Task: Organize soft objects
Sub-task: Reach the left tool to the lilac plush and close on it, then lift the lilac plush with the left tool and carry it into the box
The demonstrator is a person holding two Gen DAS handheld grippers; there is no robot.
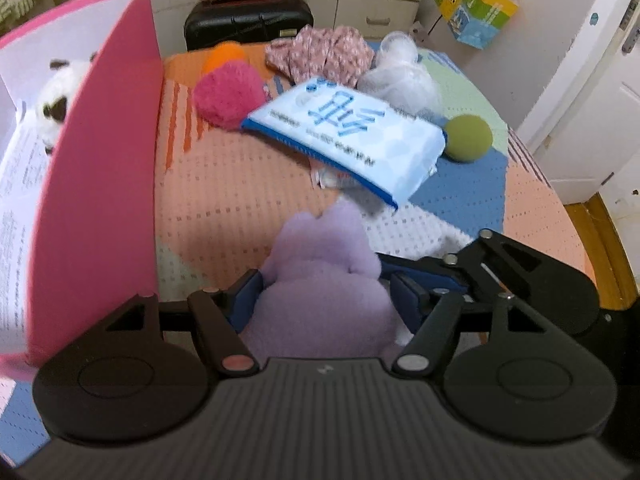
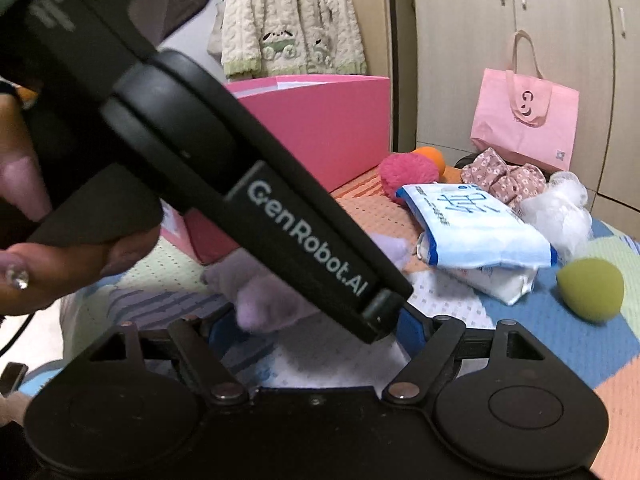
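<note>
Just between the blue pads of the left gripper (image 1: 324,300) sits the purple plush toy (image 1: 320,264), and whether the pads press it or merely flank it cannot be told. Ahead of that claw lie a blue-and-white tissue pack (image 1: 348,136), a pink pom-pom (image 1: 230,94) and a green ball (image 1: 468,136), with the pink box (image 1: 104,184) to its left. The right gripper (image 2: 316,332) stands open just beside the toy, the left tool's black body crossing over its jaws.
</note>
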